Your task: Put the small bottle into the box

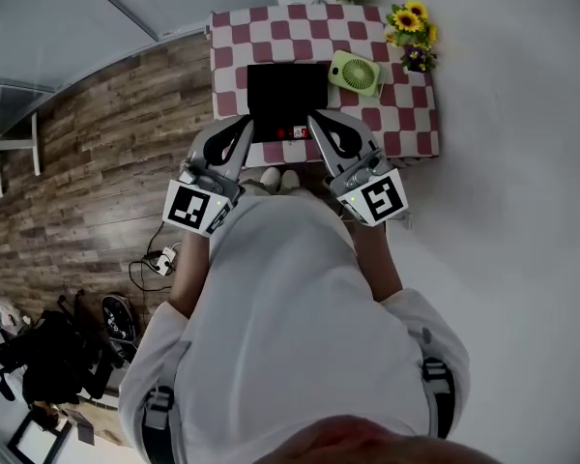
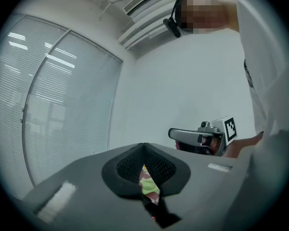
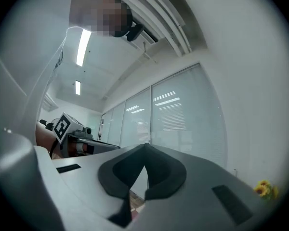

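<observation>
Wooden floor [image 1: 97, 162]: runs along the left of the table; plays no part in the task.
Left gripper [image 1: 244, 124]: held close to the person's chest, raised clear of the table and aimed at the box. Its jaws are closed tip to tip with nothing between them; the checked cloth shows through the slit beneath the tips.
Table [image 1: 411, 114]: covered in a red-and-white checked cloth, directly ahead of the person, so both tools can reach it without leaning.
Box [image 1: 287, 90]: a dark, open rectangle at the table's middle, facing the person.
Small bottle [image 1: 292, 132]: judged to be the small red-and-white object lying on the cloth just beside the box's near edge, outside the box, between the two tool tips. It is too small to make out its shape or cap.
Right gripper [image 1: 314, 117]: mirrors the left, jaws pressed fully together and empty. It must open before any grasp.
Fan [image 1: 355, 72]: a green fan just right of the box.
Sunflowers [image 1: 409, 19]: stand at the far right corner, well apart from the bottle.
</observation>
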Demonstrator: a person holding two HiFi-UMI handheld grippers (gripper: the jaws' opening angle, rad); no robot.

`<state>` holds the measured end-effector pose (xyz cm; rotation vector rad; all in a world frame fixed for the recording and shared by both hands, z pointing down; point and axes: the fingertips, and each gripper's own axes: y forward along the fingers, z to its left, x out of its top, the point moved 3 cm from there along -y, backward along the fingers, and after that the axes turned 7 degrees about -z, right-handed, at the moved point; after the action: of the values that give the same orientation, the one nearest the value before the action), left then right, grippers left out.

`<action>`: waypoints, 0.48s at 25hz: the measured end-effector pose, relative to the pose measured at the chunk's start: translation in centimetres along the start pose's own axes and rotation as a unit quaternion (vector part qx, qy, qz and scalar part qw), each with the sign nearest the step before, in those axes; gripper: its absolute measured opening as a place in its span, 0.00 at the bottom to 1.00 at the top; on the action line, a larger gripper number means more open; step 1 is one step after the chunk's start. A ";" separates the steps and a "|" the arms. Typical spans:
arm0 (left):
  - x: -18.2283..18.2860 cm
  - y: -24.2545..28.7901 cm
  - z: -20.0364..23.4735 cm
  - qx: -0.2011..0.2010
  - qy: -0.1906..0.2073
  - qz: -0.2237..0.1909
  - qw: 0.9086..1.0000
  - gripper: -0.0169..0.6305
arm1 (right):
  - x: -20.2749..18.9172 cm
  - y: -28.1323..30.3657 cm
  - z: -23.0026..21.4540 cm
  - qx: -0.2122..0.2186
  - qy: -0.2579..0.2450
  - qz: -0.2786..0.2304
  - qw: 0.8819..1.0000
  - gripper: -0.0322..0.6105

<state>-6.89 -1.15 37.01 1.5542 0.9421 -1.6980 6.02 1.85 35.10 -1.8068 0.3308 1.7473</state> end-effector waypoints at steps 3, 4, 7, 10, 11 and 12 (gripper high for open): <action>0.3 -0.1 -0.8 0.007 0.008 0.004 1.000 0.03 | 1.0 -0.2 0.1 -0.005 -0.005 -0.009 1.000 0.05; 0.4 -0.2 -1.1 0.010 0.011 0.004 1.000 0.03 | 1.0 -0.4 0.1 -0.004 -0.006 -0.010 1.000 0.05; 0.0 -0.8 -2.0 0.017 0.015 0.004 1.000 0.03 | 0.7 -1.2 0.5 0.005 -0.013 -0.014 1.000 0.05; -0.6 -1.5 -2.8 0.023 0.010 0.006 1.000 0.03 | 0.3 -1.9 1.1 0.003 -0.010 -0.016 1.000 0.05; -0.7 -1.5 -3.0 0.023 0.008 0.007 1.000 0.03 | 0.3 -2.1 1.2 0.000 -0.007 -0.016 1.000 0.05; -0.7 -1.5 -3.2 0.022 0.007 0.008 1.000 0.03 | 0.3 -2.2 1.2 -0.001 -0.004 -0.015 1.000 0.05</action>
<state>-6.40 2.33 37.71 1.6004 0.9041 -1.7093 6.34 4.37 35.37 -1.7971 0.2971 1.7346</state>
